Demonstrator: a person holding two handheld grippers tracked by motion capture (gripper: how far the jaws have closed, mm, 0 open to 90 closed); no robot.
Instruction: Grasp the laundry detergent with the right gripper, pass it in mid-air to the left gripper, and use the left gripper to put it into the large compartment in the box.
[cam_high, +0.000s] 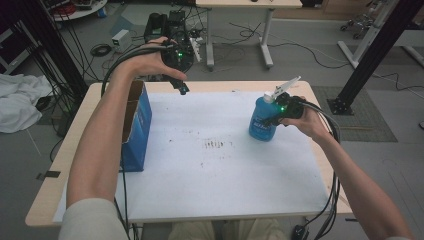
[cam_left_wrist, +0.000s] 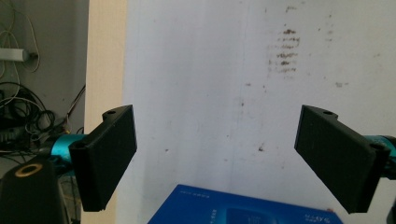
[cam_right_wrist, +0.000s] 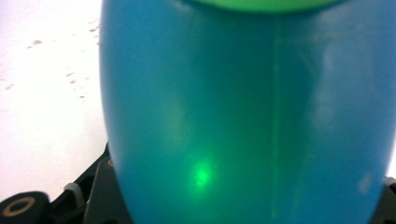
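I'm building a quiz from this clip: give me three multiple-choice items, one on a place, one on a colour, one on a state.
1. Where does the open blue box stand?
A. left side of the white mat
B. right edge
C. on the floor

2. What colour is the bottle body?
A. red
B. blue
C. yellow

3. How are the left gripper jaws?
A. shut on the box
B. shut on nothing
C. wide open

Key: 1 A, the high view shows it at the mat's left edge. 2 B, blue under a white cap, held by the right gripper. 3 C, its own view shows a wide gap.

Left tongs (cam_high: 181, 89) raised, jaws wide apart, right tongs (cam_high: 274, 117) clamped shut
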